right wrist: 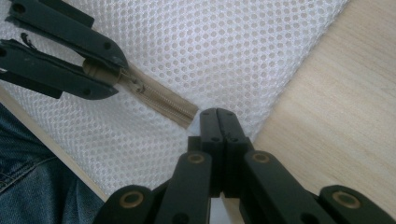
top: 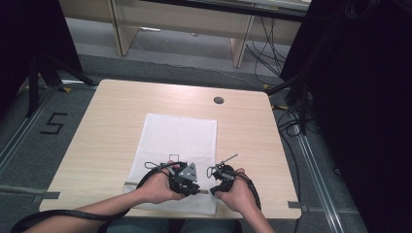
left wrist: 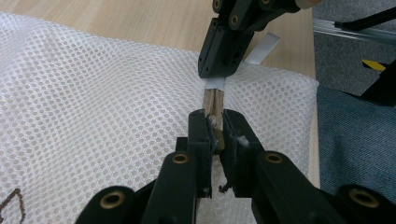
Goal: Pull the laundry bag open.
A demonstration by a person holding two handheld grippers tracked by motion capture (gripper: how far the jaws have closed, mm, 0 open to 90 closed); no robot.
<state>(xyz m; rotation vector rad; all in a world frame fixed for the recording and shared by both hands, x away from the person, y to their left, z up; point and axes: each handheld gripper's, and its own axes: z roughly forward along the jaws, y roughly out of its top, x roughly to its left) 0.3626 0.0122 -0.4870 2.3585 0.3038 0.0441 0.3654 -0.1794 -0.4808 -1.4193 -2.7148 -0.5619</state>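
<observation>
A person seated at a light wooden table (top: 107,126) works two hand-held claws on a white mesh laundry bag (top: 177,141) lying flat before them. The left claw (left wrist: 214,122) is clamped on the zipper slider (left wrist: 215,125), which sits squeezed between its two black tips at the near edge of the bag. A short run of beige zipper (right wrist: 161,99) stretches from those tips toward the right claw (right wrist: 218,113), whose tips are pressed together on the bag's white edge tab (left wrist: 215,84) at the zipper's end. In the high view both claws, left (top: 190,180) and right (top: 217,175), sit close together at the bag's near edge, tips turned toward each other. Beyond the left claw the mesh spreads away over the table; beside the right claw bare wood begins just past the bag's side edge. Blue denim (right wrist: 37,186) of the person's lap shows below the table edge.
</observation>
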